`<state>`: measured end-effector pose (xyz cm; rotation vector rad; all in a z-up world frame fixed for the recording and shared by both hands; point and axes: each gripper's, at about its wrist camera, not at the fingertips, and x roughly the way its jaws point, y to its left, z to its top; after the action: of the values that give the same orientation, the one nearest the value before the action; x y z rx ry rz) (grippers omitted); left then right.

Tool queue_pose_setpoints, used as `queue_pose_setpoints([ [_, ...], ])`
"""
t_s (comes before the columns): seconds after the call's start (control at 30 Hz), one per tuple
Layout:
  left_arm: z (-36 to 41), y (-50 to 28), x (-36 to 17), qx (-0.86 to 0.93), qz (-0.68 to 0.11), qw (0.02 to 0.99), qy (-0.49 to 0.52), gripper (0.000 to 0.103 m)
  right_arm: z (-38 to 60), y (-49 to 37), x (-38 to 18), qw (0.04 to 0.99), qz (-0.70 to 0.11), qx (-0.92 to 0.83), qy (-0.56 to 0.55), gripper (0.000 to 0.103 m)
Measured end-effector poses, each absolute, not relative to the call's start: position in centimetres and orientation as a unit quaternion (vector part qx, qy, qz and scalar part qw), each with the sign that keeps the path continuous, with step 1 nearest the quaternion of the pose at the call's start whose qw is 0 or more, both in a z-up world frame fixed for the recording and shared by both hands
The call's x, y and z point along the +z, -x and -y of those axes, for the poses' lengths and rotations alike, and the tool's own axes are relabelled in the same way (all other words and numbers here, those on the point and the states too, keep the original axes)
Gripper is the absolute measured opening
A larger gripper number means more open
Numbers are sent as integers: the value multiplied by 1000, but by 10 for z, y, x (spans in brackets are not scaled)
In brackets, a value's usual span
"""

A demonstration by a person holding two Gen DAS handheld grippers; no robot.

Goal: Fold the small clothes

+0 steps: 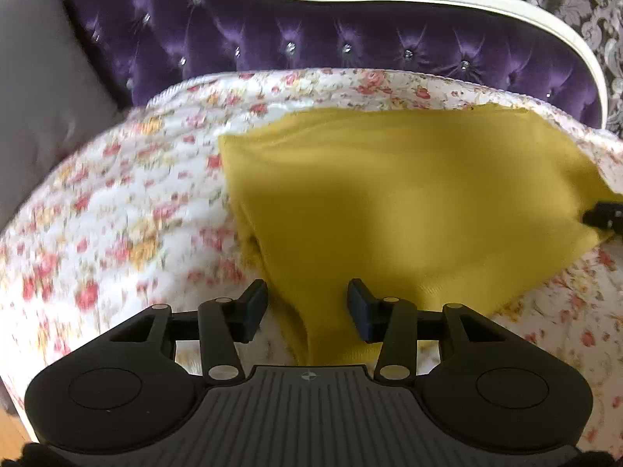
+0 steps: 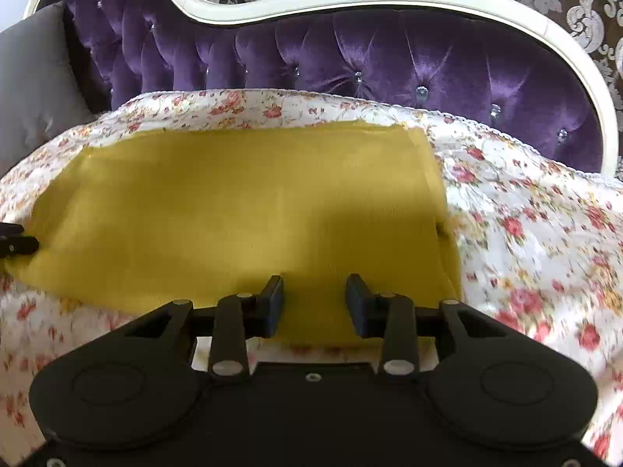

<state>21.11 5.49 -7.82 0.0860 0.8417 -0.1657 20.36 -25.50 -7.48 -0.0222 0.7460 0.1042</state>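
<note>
While the left gripper (image 1: 307, 309) points down at the flowered quilt (image 1: 117, 202), its jaws stand partly apart and grip nothing; a narrow fold of the yellow cloth (image 1: 409, 194) runs loose between them, and the rest spreads ahead and to the right, where the other gripper's tip shows at the far edge. From the right wrist, the right gripper (image 2: 314, 305) has its jaws partly apart too, over the cloth's (image 2: 253, 210) near edge, pads off it. Behind stands a purple headboard (image 2: 389, 62)
</note>
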Motion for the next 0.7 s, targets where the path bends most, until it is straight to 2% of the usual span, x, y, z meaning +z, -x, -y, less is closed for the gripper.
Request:
queue_pose_setpoints([
  [0.17,-56,-197,-80,-71,-390,917,-42,45,256,-192,-76,936,-349,36,-9,47],
  [0.43,-57,-183,-87,-59,-355,933,-22,45,248,-185,-82,946,-323,26,18,47],
  [0.7,-57,-183,-86,-49,-352,935,-10,46,249,-181,-84,950,-311,25,15,47],
])
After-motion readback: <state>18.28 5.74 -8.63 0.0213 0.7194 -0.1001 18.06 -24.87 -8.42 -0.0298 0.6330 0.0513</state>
